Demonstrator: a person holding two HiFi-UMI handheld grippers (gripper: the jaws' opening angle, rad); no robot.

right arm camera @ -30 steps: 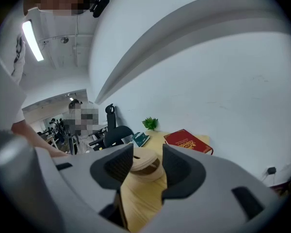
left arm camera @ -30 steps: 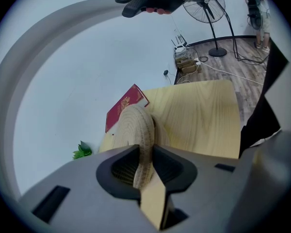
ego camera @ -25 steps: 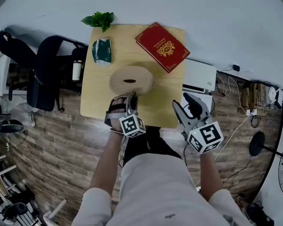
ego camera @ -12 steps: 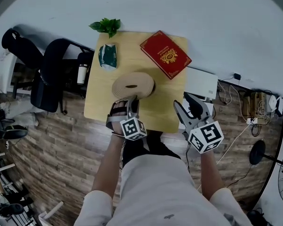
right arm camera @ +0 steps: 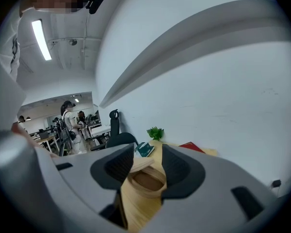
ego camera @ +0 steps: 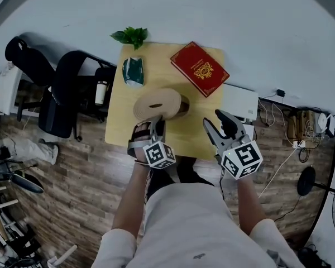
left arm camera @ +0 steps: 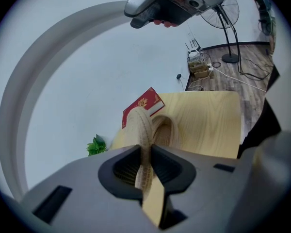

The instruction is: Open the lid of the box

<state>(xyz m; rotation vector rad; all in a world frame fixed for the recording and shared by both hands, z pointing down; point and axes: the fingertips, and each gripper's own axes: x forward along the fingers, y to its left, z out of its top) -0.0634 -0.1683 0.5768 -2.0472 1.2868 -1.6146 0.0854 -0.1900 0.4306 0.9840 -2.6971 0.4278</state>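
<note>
A round woven box [ego camera: 181,106] stands mid-table on the wooden table [ego camera: 198,121], and its woven lid [ego camera: 155,103] is tilted up off it. My left gripper [ego camera: 156,122] is shut on the lid's near rim. In the left gripper view the lid's edge [left arm camera: 143,140] stands on end between the pads of the left gripper [left arm camera: 144,161], with the open box [left arm camera: 166,130] behind. My right gripper [ego camera: 219,125] hovers open at the table's near right corner, holding nothing. The right gripper view looks between the spread jaws of the right gripper [right arm camera: 148,166] at the box [right arm camera: 146,181].
A red book [ego camera: 200,68] lies at the far right of the table, a green packet [ego camera: 133,71] at the far left, a small plant [ego camera: 131,36] beyond the back edge. Black office chairs [ego camera: 61,88] stand left of the table, a white unit [ego camera: 236,96] and cables to the right.
The lid, flat on the box a second ago, now tilts up in the left gripper, and the dark box shows at its right side. The right gripper has barely moved.
</note>
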